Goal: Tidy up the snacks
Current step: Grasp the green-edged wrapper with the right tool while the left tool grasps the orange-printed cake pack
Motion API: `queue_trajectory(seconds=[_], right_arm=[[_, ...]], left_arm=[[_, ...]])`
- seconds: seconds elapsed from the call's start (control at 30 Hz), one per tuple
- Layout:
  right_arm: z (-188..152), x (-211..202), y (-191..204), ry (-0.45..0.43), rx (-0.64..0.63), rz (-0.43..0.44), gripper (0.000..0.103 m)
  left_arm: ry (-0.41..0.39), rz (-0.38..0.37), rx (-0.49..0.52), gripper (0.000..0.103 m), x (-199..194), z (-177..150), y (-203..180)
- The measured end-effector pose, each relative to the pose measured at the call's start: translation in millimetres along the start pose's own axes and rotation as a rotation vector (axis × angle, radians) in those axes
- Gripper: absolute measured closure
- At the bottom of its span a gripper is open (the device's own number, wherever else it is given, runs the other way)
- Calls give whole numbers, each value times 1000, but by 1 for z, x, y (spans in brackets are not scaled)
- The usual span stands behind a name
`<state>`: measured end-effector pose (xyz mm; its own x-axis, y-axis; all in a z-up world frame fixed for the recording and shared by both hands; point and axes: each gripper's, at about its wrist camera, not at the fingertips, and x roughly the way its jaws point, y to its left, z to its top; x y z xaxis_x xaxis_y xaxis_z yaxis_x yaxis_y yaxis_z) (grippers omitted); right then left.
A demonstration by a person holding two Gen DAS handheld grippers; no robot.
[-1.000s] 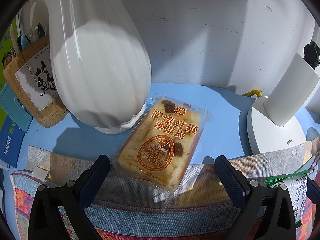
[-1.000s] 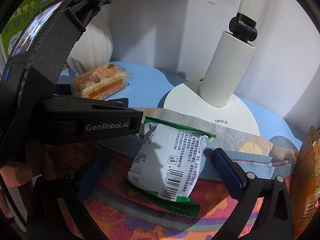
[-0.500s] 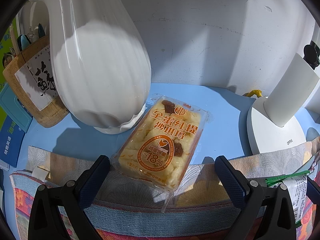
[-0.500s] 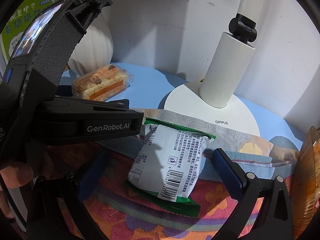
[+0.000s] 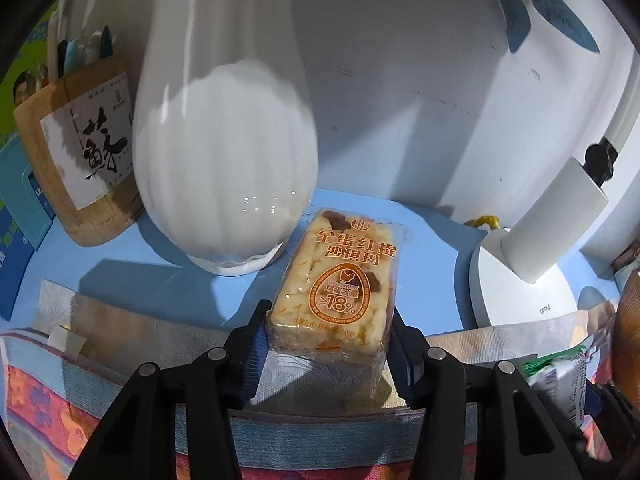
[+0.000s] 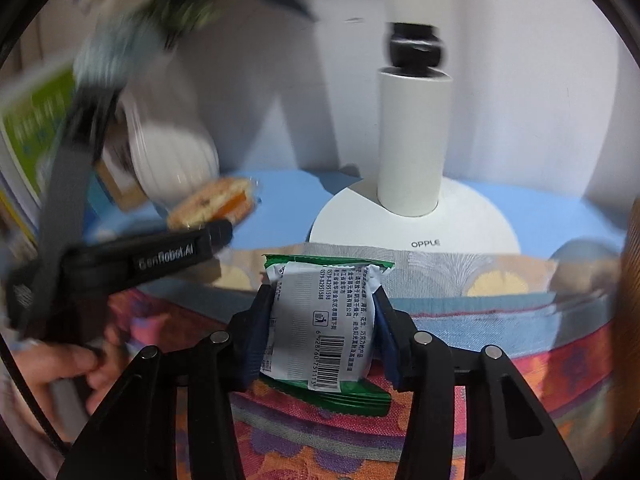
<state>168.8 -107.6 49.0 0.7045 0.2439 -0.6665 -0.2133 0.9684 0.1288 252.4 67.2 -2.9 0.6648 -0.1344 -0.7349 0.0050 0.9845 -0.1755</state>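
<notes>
My left gripper (image 5: pixel 328 332) is shut on a yellow egg-cake snack in a clear wrapper with orange print (image 5: pixel 340 284), its far end above the blue table (image 5: pixel 432 248). My right gripper (image 6: pixel 322 320) is shut on a green and white snack packet (image 6: pixel 320 320), barcode side up, over the patterned cloth (image 6: pixel 480 360). In the right wrist view the left gripper (image 6: pixel 224 236) and its cake snack (image 6: pixel 216 202) show blurred at the left, held by a hand (image 6: pixel 72 368).
A tall white ribbed vase (image 5: pixel 224 168) stands just left of the cake snack. A wooden holder with a label (image 5: pixel 80 160) is further left. A white OPPLE lamp base (image 6: pixel 412 220) stands right, near the wall. A brown basket edge (image 5: pixel 628 340) shows far right.
Both grippers have closed: the left on the cake snack, the right on the green packet. Both have shifted, with the left gripper blurred in motion in the right wrist view.
</notes>
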Motion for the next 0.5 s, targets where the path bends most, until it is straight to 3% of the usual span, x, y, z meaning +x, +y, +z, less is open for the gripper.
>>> queue_trajectory(seconds=[0.2,0.5], right_arm=[[3,-6,-22,-52,95,130,58],[0,-4,-23,-58,85,129,57]], left_arm=[[-53,-22,-16,52,-12,-2,6],[-68,-6,34,53,-22,-5,-3]])
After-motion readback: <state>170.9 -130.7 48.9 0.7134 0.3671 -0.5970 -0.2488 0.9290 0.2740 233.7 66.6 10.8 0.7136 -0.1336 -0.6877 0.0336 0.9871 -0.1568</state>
